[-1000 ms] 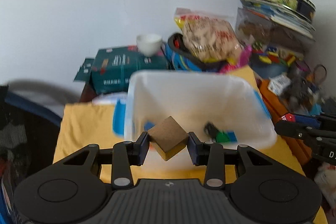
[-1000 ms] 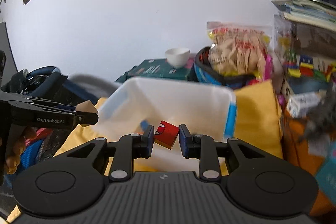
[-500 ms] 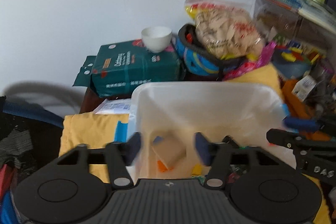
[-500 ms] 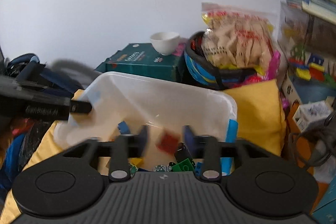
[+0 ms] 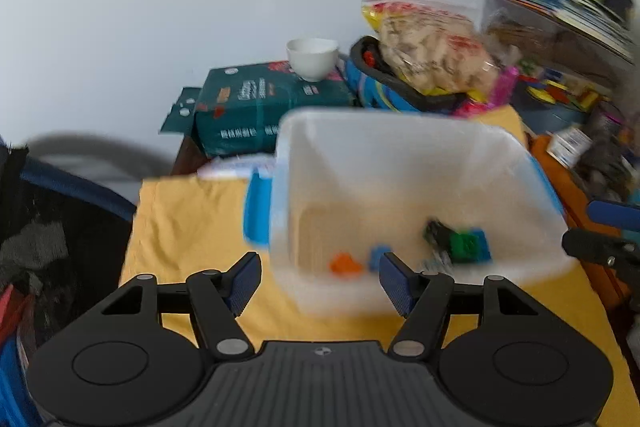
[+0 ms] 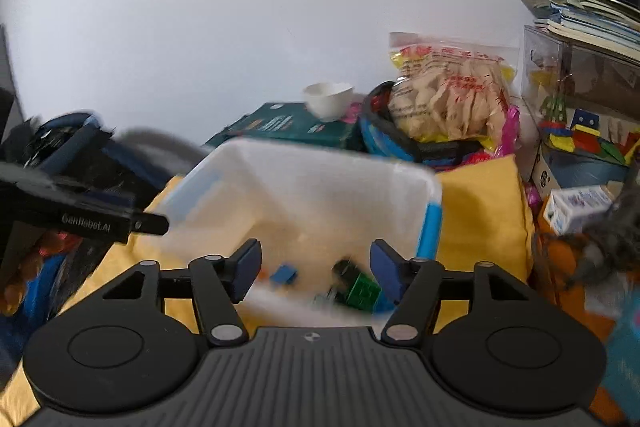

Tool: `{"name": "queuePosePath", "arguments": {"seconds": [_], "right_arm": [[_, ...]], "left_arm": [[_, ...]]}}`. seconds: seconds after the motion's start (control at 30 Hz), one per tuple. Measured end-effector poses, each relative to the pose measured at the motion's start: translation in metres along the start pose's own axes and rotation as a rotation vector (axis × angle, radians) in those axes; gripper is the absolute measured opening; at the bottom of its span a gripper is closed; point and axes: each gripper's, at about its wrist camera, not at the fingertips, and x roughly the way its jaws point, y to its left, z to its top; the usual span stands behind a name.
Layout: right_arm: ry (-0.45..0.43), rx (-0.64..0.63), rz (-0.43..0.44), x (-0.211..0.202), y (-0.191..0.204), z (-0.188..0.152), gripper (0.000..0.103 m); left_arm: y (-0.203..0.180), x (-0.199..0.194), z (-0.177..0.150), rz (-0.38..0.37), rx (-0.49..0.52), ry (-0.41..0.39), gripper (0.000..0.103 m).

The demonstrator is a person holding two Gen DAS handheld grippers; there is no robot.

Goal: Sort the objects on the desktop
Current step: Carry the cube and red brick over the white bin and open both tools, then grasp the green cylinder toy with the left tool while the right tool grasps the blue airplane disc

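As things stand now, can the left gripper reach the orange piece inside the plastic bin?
Probably yes. The left gripper is open and holds nothing, the plastic bin has no lid, and the orange piece lies uncovered just beyond the fingertips.

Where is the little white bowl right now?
The white bowl sits on top of the green box against the wall, behind the clear plastic bin and just left of the snack bag.

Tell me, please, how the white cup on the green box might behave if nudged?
The white cup looks ceramic, so probably fragile. It sits on a narrow foot atop the green box, so a nudge could tip it or slide it off.
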Motion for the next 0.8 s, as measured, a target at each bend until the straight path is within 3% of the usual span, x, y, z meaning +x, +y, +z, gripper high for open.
{"name": "queuePosePath", "arguments": {"seconds": [0.1,0.2,0.33,0.53,0.8], "right_arm": [[0.054,-0.041,0.009,-0.015,0.016,-0.047,0.062],[0.16,-0.05,0.011,-0.013,0.027,-0.097,0.062],[0.244,-0.017,0.003,-0.01,0.032,-0.136,0.063],[0.262,-0.026,0.004,-0.012,0.035,-0.14,0.063],[0.281,-0.008,-0.016,0.001,0.032,-0.145,0.064]], "left_arm": [[-0.008,-0.017,-0.049,-0.009,0.013,0.006,0.07],[-0.025,-0.019,-0.099,-0.05,0.035,0.081,0.07],[-0.057,-0.009,-0.146,-0.056,0.148,0.136,0.07],[-0.082,0.007,-0.162,-0.059,0.188,0.166,0.07],[-0.084,0.016,-0.17,-0.102,0.171,0.115,0.077]]}}
